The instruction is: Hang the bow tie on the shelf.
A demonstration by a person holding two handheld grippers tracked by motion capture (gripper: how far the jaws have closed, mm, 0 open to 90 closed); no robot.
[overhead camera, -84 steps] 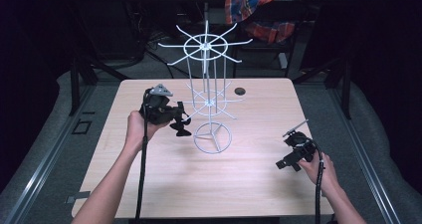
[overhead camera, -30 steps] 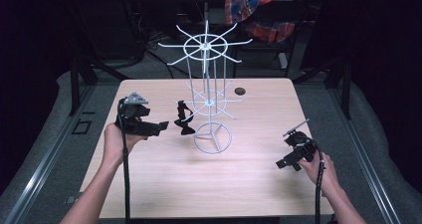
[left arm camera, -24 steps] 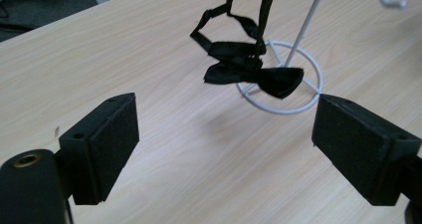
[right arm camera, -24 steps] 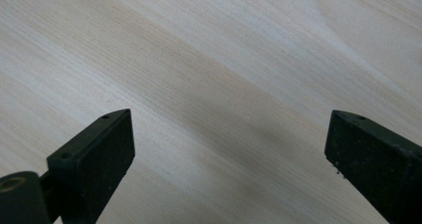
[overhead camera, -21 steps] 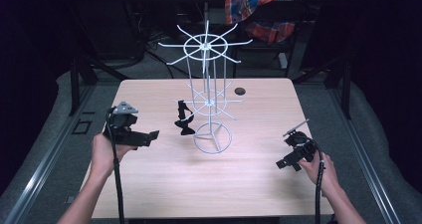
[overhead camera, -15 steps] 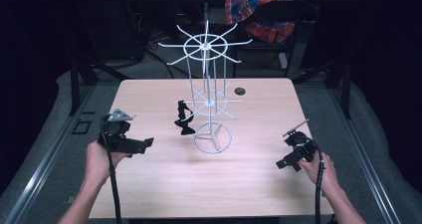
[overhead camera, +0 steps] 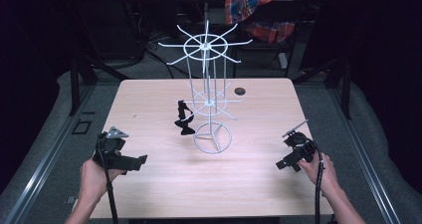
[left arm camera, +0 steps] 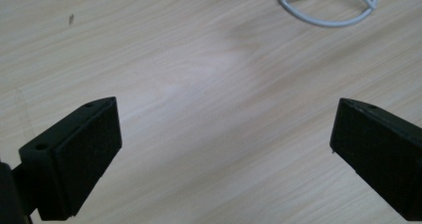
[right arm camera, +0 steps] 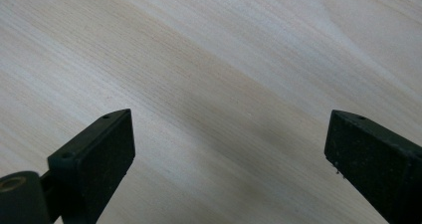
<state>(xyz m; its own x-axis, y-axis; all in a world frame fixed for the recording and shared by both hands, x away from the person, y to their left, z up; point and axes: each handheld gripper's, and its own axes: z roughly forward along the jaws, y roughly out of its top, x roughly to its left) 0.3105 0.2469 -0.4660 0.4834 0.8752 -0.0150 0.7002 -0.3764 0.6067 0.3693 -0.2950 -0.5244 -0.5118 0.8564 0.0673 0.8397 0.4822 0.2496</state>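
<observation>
The left tool (overhead camera: 135, 161) hangs low over the near left part of the wooden worktop (overhead camera: 259, 184), its jaws having just been opening and now spread wide with nothing between them. The black clip (overhead camera: 183, 118) hangs on a lower arm of the white wire display rack (overhead camera: 209, 104), well apart from both tools. The right tool (overhead camera: 281, 165) rests at the near right edge, released and empty.

A small dark round knob (overhead camera: 240, 91) lies on the far table (overhead camera: 149, 99); plaid cloth (overhead camera: 259, 10) hangs behind.
</observation>
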